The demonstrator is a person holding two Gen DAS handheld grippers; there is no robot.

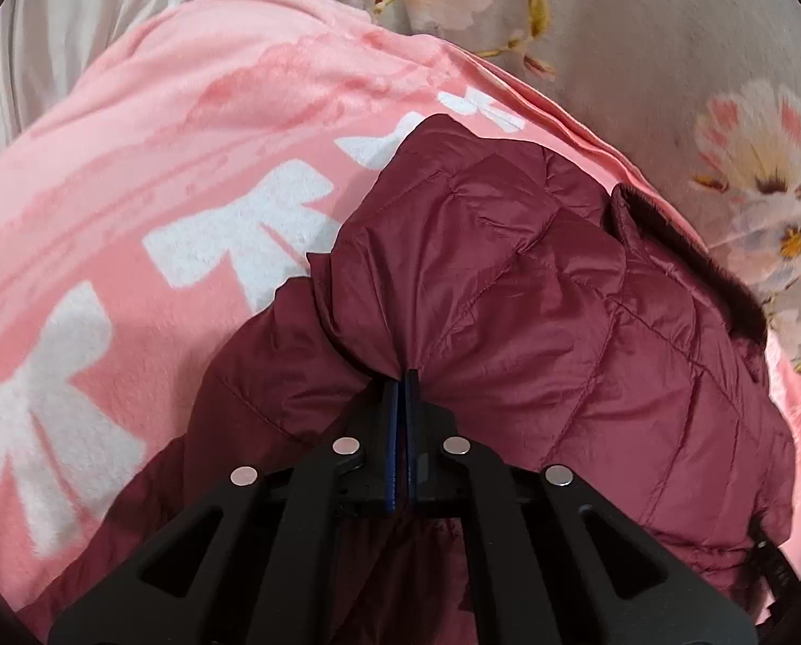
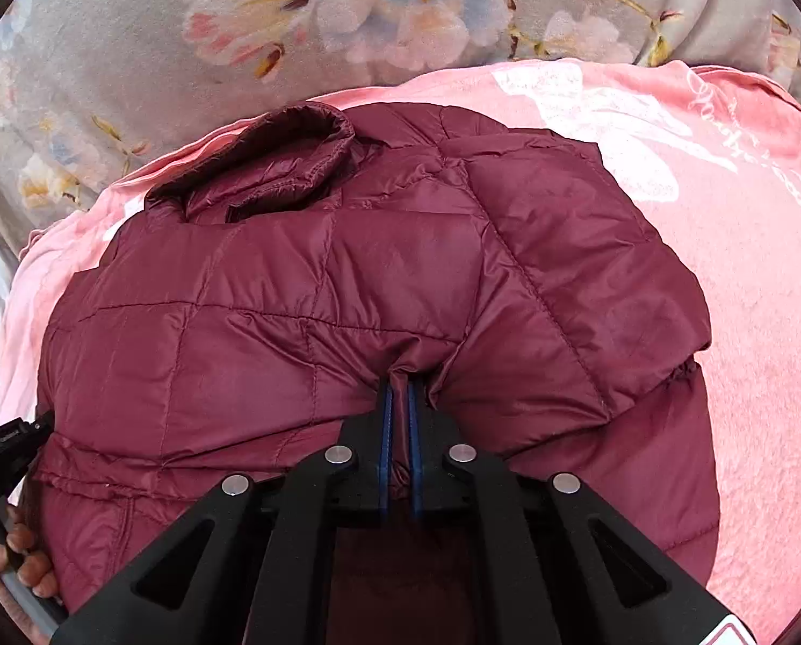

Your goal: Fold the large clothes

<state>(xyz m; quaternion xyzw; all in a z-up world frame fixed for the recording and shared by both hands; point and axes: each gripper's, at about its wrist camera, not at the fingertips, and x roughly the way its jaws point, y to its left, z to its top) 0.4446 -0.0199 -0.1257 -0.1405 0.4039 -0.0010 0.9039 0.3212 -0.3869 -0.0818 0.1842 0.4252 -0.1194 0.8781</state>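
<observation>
A maroon quilted puffer jacket (image 1: 513, 290) lies on a pink blanket; it also shows in the right wrist view (image 2: 346, 279), collar (image 2: 293, 145) at the far side. My left gripper (image 1: 403, 373) is shut on a pinched fold of the jacket's near edge. My right gripper (image 2: 398, 381) is shut on another fold of the near edge, with maroon fabric caught between its blue pads (image 2: 384, 430). The jacket looks partly folded, one layer lying over another at the right.
The pink blanket (image 1: 158, 134) has white bow prints and lies on a grey floral bedsheet (image 2: 131, 27). The person's left hand and its gripper handle (image 2: 2, 484) show at the lower left of the right wrist view.
</observation>
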